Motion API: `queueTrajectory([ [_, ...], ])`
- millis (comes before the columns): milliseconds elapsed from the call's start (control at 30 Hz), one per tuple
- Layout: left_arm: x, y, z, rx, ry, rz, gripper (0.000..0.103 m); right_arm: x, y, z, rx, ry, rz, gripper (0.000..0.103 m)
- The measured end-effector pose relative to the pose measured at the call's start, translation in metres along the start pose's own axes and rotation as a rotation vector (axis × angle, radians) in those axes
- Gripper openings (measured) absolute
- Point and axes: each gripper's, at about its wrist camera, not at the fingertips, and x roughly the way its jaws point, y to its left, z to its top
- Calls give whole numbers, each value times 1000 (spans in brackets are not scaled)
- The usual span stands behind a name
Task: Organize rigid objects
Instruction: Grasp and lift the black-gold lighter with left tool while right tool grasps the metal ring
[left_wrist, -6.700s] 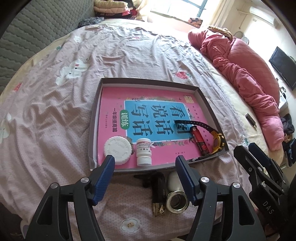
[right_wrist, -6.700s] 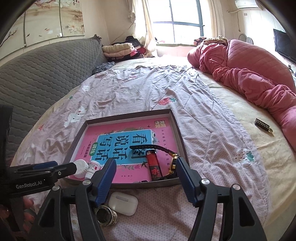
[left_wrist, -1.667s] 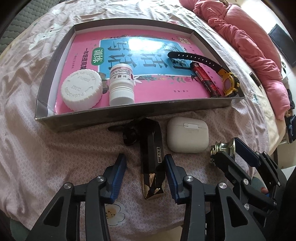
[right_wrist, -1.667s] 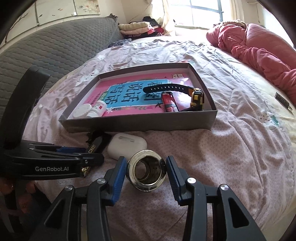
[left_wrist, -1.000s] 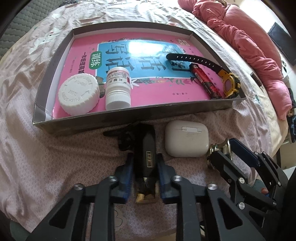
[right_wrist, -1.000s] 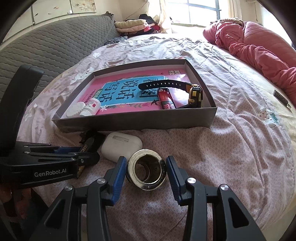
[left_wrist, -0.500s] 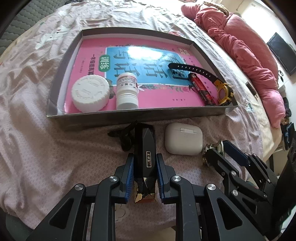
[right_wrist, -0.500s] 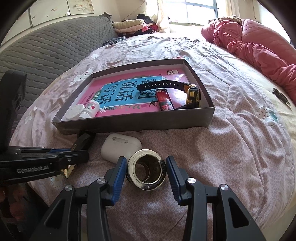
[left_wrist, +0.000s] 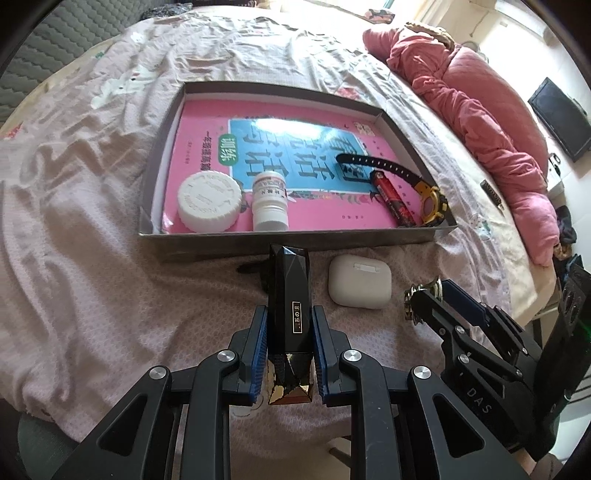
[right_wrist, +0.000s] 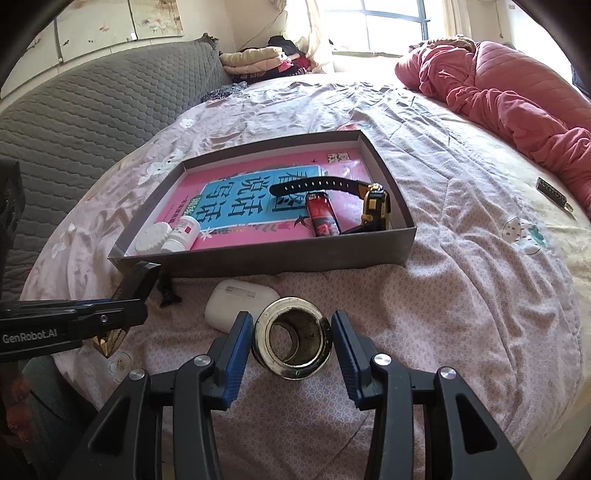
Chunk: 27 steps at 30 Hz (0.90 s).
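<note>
Black box (left_wrist: 289, 310), the long shiny one with a gold end, is pinched tight between the blue fingers (left_wrist: 258, 354) of my left claw (left_wrist: 289, 354). Half a second ago its far end lay low on the pink bed cover (left_wrist: 92, 277). Now that end has come up, right in front of the near wall of the grey tray (left_wrist: 295, 242). From my right side I can see the black box tilted up off the cover, gold tip pointing down. A dark tangled thing (left_wrist: 255, 267) lies on the cover under it; I cannot tell what it is.

My right claw (right_wrist: 291, 341) is partly closed around the shiny metal ring (right_wrist: 291, 338). The left finger touches the ring. The right finger looks just beside it, so I cannot tell if my grip is firm. The ring sits in the same spot between these fingers as before.

The white earbud case (left_wrist: 360, 282) rests on the cover between the box and the ring, same as before. Inside the tray, on the pink book (left_wrist: 295, 147), are the white round lid (left_wrist: 209, 203), the small white bottle (left_wrist: 270, 206), the red lighter (left_wrist: 391, 203) and the black and yellow watch (left_wrist: 430, 205). None of them have moved.
</note>
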Motion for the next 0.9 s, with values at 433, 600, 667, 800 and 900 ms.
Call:
queueTrajectory([
  [433,-26,14,2,-30,-52,7,22,-11,3,4,3,-28,7,44],
  [600,-33,11,5,-23,-72,3,22,-17,7,10,-3,-48,10,44],
  [667,-36,9,4,-19,-78,0,22,-20,7,12,-7,-57,7,44],
  [800,-38,6,5,-16,-84,-4,22,-24,8,16,-7,-72,9,44],
  [900,-39,5,6,-16,-89,-8,22,-27,9,18,-4,-82,11,44],
])
